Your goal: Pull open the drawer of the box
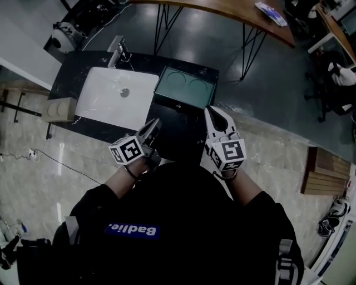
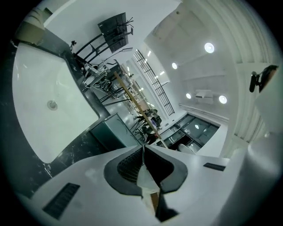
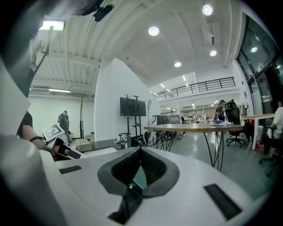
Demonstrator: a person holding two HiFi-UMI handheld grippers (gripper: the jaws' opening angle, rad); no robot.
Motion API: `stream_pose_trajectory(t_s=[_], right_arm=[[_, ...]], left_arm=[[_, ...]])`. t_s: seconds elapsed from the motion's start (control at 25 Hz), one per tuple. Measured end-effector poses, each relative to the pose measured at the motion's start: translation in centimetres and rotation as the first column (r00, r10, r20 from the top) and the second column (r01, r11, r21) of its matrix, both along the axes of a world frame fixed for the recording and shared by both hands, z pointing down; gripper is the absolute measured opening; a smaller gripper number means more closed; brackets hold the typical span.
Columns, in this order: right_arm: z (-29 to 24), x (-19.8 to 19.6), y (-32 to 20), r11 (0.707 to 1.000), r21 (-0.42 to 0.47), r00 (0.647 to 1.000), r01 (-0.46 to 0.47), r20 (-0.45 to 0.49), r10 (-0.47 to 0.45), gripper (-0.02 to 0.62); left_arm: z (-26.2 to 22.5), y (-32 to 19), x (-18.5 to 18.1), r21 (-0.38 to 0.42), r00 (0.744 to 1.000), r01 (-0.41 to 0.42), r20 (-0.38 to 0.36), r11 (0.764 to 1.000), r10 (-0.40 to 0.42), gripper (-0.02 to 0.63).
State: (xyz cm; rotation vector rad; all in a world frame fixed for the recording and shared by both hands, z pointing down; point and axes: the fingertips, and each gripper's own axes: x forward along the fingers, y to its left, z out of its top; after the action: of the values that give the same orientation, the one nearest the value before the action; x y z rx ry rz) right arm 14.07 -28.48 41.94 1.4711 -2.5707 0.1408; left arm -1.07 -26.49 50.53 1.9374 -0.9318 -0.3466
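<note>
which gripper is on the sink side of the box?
The left gripper, its tip beside the white sink; the right gripper is at the green box end away from the sink.

White sink [image 1: 105, 103], faucet [image 1: 116, 52] in dark counter [image 1: 83, 62]; wooden table [image 1: 233, 14], office chair [image 1: 327, 83] beyond.

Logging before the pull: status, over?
Left gripper shut, empty. Right gripper shut, empty. Box untouched, looks unopened. Nothing in the way.

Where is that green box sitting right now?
In the head view the green box sits near the picture's middle, on the right end of the dark counter, right beside the white sink on its left.
</note>
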Motion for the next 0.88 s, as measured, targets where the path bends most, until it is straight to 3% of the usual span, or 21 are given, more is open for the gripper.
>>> stream_pose_trajectory(t_s=[0.24,0.44,0.56,0.6,0.76,0.88], right_arm=[[2.2,2.9,-5.6,0.997,-0.019,0.997,0.072,-0.014,-0.072,0.000],[4.4,3.0,-7.9,0.995,-0.058,0.996,0.076,-0.043,-0.078,0.000],[5.9,2.8,-9.3,0.994,-0.090,0.992,0.068,-0.100,-0.077,0.000],[6.4,2.7,-9.7,0.993,-0.097,0.989,0.066,-0.128,-0.079,0.000],[7.6,2.3,-11.6,0.994,-0.095,0.968,0.054,-0.241,-0.076,0.002],[8.0,2.5,-13.3,0.995,-0.095,0.959,0.028,-0.279,-0.054,0.000]], left_arm=[[2.8,-1.4,3.2,-0.140,0.990,0.087,-0.095,0.986,-0.101,0.003],[4.2,-3.1,3.8,-0.214,0.952,0.112,-0.258,0.970,-0.167,0.005],[4.9,-4.3,3.8,-0.240,0.917,0.095,-0.358,0.966,-0.179,0.008],[5.3,-4.6,3.8,-0.250,0.909,0.083,-0.379,0.965,-0.176,0.044],[6.0,-5.3,4.6,-0.258,0.894,0.021,-0.428,0.966,-0.134,0.051],[6.2,-5.7,5.0,-0.278,0.861,-0.008,-0.490,0.961,-0.134,0.099]])
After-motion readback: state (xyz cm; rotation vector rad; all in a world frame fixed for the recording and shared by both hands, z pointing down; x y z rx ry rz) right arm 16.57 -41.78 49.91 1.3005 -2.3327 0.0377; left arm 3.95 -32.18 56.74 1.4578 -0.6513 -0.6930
